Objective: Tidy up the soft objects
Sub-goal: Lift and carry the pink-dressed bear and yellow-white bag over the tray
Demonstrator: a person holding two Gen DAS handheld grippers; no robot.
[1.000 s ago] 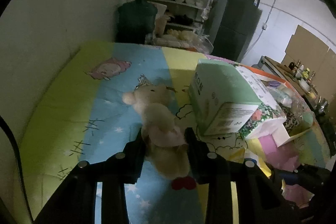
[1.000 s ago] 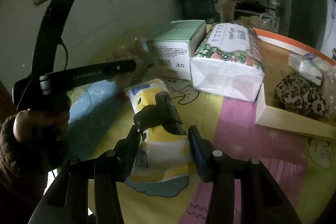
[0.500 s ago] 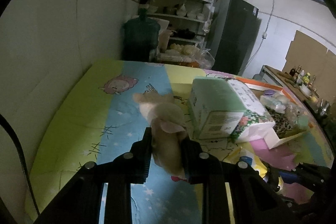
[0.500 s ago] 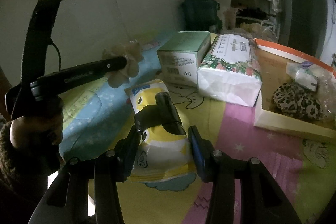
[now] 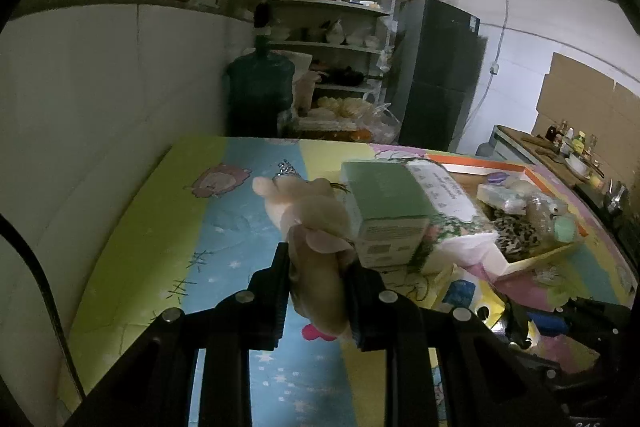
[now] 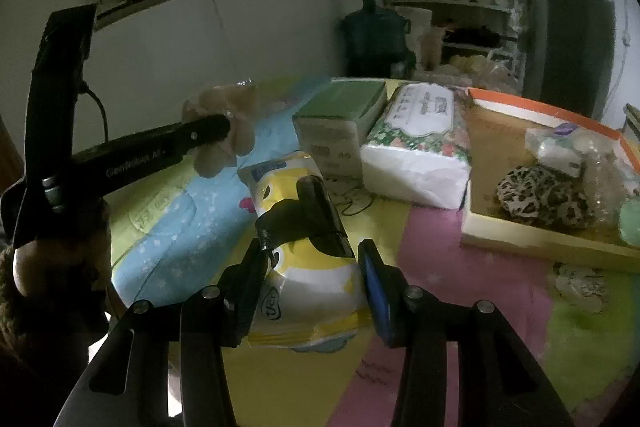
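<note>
My left gripper is shut on a beige plush toy and holds it in the air above the colourful mat. The toy also shows in the right wrist view, clamped in the left gripper's fingers. My right gripper is shut on a yellow and white tissue pack just above the mat. An orange-rimmed cardboard tray at the right holds a leopard-print soft item and plastic-wrapped packs.
A green box and a floral tissue pack stand side by side at mid-mat, left of the tray. A white wall runs along the left. A water jug, shelves and a dark fridge stand behind.
My left gripper has closed on the plush toy and lifted it off the mat. My right gripper has kept its hold on the tissue pack, almost in place.
</note>
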